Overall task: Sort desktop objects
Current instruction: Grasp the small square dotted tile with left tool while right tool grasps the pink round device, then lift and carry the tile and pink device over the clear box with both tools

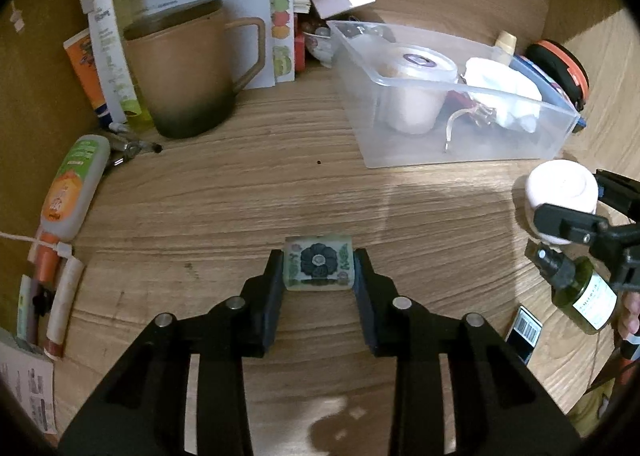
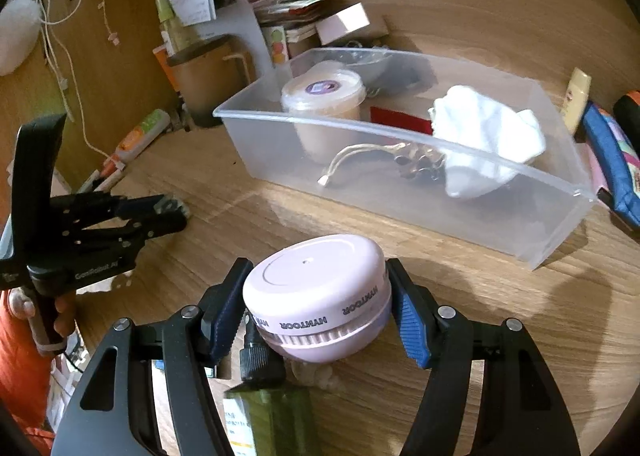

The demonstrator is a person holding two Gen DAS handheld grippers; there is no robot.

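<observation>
My left gripper [image 1: 318,269] is shut on a small translucent block with a dark flower print [image 1: 318,265], low over the wooden desk. My right gripper [image 2: 318,296] is shut on a round pink device marked HYNTOOR [image 2: 316,296] and holds it above the desk, in front of the clear plastic bin [image 2: 560,244]. The pink device also shows at the right of the left wrist view [image 1: 560,188]. The bin [image 1: 372,160] holds a lidded round tub [image 2: 324,96], a white cloth [image 2: 488,136] and a corded bundle. The left gripper shows at the left of the right wrist view [image 2: 176,214].
A brown mug [image 1: 180,68], tubes and papers stand at the back left. An orange-green tube [image 1: 72,188] and pens lie at the left edge. A green spray bottle [image 1: 580,292] lies under my right gripper. A blue pouch [image 2: 612,160] lies right of the bin.
</observation>
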